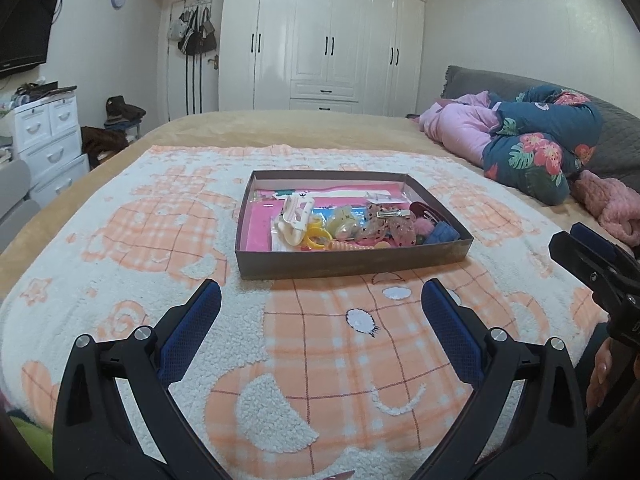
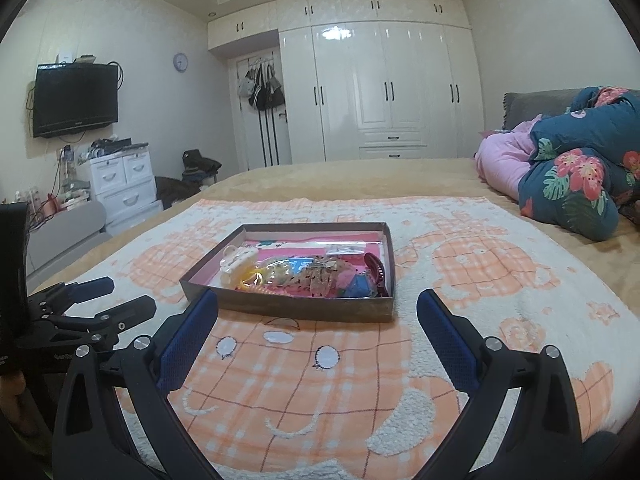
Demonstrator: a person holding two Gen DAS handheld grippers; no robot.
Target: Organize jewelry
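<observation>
A shallow brown box (image 1: 352,262) (image 2: 304,308) with a pink lining sits on a peach-and-white blanket (image 1: 320,360) (image 2: 320,380) spread over the bed. Inside lie several hair clips and trinkets: a white claw clip (image 1: 294,216) (image 2: 236,262), yellow rings (image 1: 318,236), a dotted bow clip (image 1: 386,222), a dark red claw clip (image 2: 378,272) and a blue piece (image 1: 442,234). My left gripper (image 1: 320,300) is open, short of the box's near wall, nothing between its fingers. My right gripper (image 2: 318,312) is open too, just before the box, empty.
A rolled floral quilt (image 1: 536,148) (image 2: 580,176) and pink bedding (image 1: 460,128) lie at the right of the bed. White drawers (image 1: 48,136) (image 2: 124,184) stand left of the bed, under a wall TV (image 2: 74,98). A white wardrobe (image 1: 320,40) fills the far wall.
</observation>
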